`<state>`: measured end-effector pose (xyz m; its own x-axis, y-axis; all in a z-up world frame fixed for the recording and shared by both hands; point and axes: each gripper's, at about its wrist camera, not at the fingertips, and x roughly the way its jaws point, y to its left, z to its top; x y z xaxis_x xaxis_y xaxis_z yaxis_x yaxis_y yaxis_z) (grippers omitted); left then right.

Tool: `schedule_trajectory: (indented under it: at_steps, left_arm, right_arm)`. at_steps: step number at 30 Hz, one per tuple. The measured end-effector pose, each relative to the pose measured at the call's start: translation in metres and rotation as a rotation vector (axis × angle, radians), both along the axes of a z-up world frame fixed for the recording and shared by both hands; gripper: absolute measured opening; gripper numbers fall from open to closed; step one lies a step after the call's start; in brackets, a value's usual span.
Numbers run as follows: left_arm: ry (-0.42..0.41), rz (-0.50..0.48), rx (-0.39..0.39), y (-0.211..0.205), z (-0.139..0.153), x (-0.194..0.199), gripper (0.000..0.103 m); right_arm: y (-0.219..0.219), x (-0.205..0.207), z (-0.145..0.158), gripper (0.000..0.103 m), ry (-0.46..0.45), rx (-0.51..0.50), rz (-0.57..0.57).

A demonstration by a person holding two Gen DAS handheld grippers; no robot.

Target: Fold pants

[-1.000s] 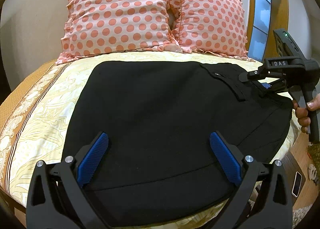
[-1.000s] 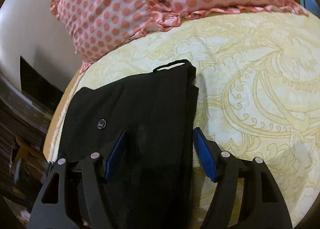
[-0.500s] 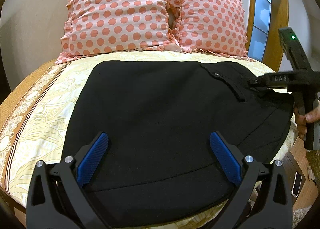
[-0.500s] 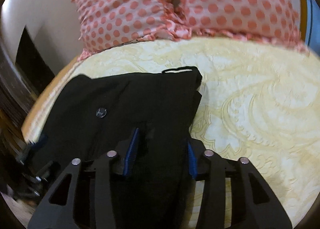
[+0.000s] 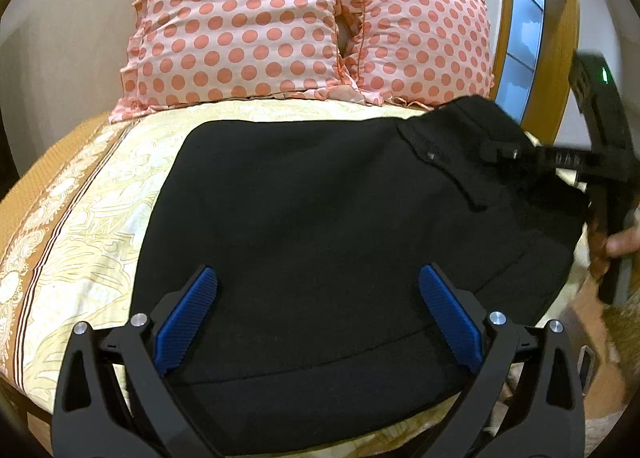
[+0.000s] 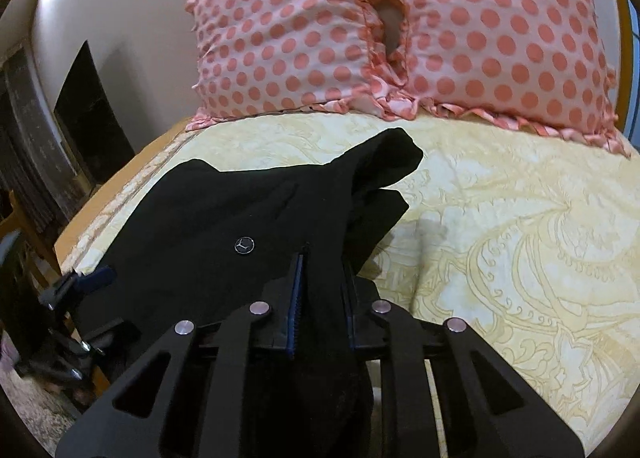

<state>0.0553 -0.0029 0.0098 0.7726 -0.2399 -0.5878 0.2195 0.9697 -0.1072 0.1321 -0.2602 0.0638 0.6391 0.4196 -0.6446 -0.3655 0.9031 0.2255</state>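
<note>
Black pants (image 5: 320,238) lie folded on the yellow patterned bed (image 5: 100,217). My left gripper (image 5: 316,318) is open, its blue pads (image 5: 188,318) spread over the near hem edge, holding nothing. My right gripper (image 6: 320,290) is shut on the waistband end of the pants (image 6: 248,209), next to a metal button (image 6: 244,245), and lifts that end off the bed. In the left wrist view the right gripper (image 5: 504,151) shows at the far right with the raised waist corner. In the right wrist view the left gripper (image 6: 86,282) shows at the left edge.
Two pink polka-dot pillows (image 5: 248,29) stand at the head of the bed, also in the right wrist view (image 6: 400,29). A wooden window frame (image 5: 560,37) is at the right. Bare yellow sheet (image 6: 520,238) lies right of the pants. The floor (image 5: 600,358) shows past the bed's right edge.
My right gripper closed on the waistband end and raised it off the bed, bunching the corner. My left gripper stayed open and still.
</note>
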Motion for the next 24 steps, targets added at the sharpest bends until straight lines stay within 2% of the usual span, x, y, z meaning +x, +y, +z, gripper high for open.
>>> schedule_trajectory:
  at_steps: [3, 6, 9, 10, 13, 14, 16, 18, 21, 24]
  left_arm:
    - [0.003, 0.033, -0.069, 0.021, 0.017, 0.005, 0.101]
    - [0.005, 0.086, -0.097, 0.049, 0.035, 0.019, 0.101]
    - [0.086, 0.127, -0.104, 0.077, 0.041, 0.051, 0.099]
    - [0.116, 0.137, -0.105, 0.084, 0.040, 0.061, 0.096]
    - [0.203, 0.122, -0.112, 0.098, 0.033, 0.086, 0.089]
    - [0.232, 0.102, -0.113, 0.099, 0.030, 0.093, 0.088]
    - [0.294, 0.057, -0.130, 0.097, 0.021, 0.104, 0.078]
    - [0.341, 0.014, -0.154, 0.094, 0.013, 0.113, 0.074]
    - [0.341, -0.011, -0.162, 0.090, 0.013, 0.116, 0.069]
    - [0.351, -0.013, -0.185, 0.090, 0.012, 0.124, 0.068]
  right_arm:
    - [0.002, 0.001, -0.002, 0.017, 0.000, -0.020, 0.000]
    - [-0.001, 0.005, -0.005, 0.017, 0.020, -0.002, -0.009]
    - [-0.004, 0.006, -0.008, 0.017, 0.028, 0.005, -0.012]
    - [-0.004, 0.005, -0.008, 0.017, 0.028, 0.006, -0.013]
    - [-0.005, 0.005, -0.009, 0.017, 0.031, 0.008, -0.015]
    - [-0.006, 0.005, -0.009, 0.017, 0.032, 0.010, -0.016]
    - [-0.007, 0.006, -0.010, 0.017, 0.037, 0.015, -0.019]
    - [-0.008, 0.007, -0.012, 0.017, 0.043, 0.025, -0.021]
    - [-0.011, 0.008, -0.014, 0.017, 0.053, 0.043, -0.022]
    - [-0.015, 0.011, -0.017, 0.018, 0.067, 0.069, -0.024]
